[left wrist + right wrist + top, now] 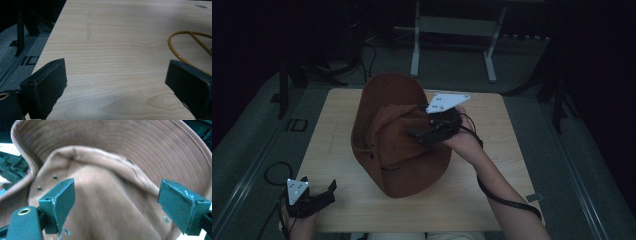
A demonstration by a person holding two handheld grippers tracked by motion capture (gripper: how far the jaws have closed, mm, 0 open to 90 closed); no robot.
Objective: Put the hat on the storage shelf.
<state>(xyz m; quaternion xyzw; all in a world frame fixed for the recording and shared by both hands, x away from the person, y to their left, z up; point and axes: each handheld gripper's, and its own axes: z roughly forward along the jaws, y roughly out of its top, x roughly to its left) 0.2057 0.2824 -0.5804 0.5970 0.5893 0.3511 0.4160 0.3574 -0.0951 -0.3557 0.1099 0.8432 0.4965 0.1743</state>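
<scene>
A brown wide-brimmed fabric hat [397, 155] sits mid-table on the light wooden table [492, 165], its brim turned up at the back. My right gripper [414, 134] hovers over the hat's crumpled crown, jaws open. In the right gripper view the open gripper [117, 192] has the crown [107, 202] between and below its jaws, and the stitched brim [130, 142] rises behind. My left gripper [331, 192] rests at the table's near left corner, open and holding nothing. The left gripper view shows the open gripper [116, 72] over bare wood [112, 37].
A thin yellow-brown wire hoop [175, 50] lies on the table to the right in the left gripper view. A white-legged frame [415, 50] stands on the grey floor behind the table. Dark stands flank the table at left [284, 90] and right [557, 105].
</scene>
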